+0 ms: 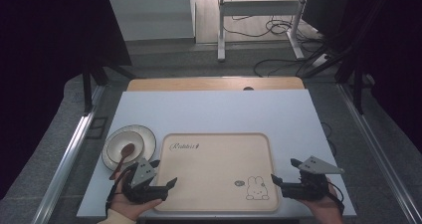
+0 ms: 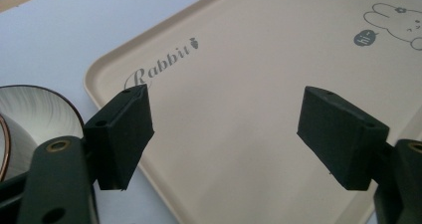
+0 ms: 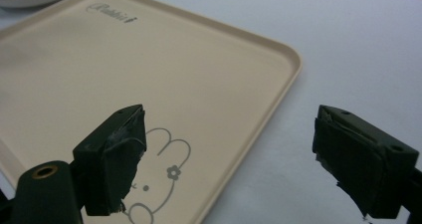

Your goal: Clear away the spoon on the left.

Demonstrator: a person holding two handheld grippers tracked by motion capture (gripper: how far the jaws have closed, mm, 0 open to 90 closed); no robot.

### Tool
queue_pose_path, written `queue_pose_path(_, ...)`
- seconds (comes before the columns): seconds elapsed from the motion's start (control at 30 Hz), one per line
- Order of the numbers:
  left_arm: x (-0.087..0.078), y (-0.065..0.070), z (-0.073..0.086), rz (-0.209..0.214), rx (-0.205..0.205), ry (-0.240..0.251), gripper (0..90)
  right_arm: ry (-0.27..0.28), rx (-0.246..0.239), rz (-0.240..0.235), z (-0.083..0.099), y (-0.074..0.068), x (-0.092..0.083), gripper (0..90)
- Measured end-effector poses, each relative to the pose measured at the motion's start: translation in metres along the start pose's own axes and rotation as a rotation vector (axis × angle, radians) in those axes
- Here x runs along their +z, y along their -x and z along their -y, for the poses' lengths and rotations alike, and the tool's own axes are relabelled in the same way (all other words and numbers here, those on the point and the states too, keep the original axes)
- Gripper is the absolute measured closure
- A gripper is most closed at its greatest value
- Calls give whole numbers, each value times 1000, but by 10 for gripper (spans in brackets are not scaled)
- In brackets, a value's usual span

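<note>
Both grippers, left gripper [image 1: 160, 182] & right gripper [image 1: 282, 173], we see nearest in the high view: jaws released, nothing betw. them. We count 1 beige tray [image 1: 215, 149], 1 plate [image 1: 144, 134] w/ 1 wooden spoon [image 1: 123, 158], all on the bench [image 1: 214, 109].

Left gripper view: tray [image 2: 239, 84] below the spread jaws, "Rabbit" lettering, plate [image 2: 35, 109] at left.

Right gripper view: tray [image 3: 74, 69] w/ rabbit drawing, rounded corner betw. the jaws.

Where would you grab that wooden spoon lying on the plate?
Probably by the spoon's handle end, which sticks out past the plate's near rim with open space around it. Come from the near left side, where the open left hand-held gripper is.
</note>
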State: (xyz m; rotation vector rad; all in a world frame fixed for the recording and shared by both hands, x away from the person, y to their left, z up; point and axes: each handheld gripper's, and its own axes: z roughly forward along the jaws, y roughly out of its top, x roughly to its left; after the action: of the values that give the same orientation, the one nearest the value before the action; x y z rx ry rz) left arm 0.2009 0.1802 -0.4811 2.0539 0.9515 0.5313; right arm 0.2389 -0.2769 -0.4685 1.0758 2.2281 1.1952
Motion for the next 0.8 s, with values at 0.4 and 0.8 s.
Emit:
queue_pose_path(0.4, -1, 1, -3, 3, 15, -1, 243, -1, -9, 10, 1, -1, -1, 140)
queue_pose_path(0.8, -5, 2, -6, -3, 32, 9, 235, -8, -14, 17, 1, 0, 0, 141)
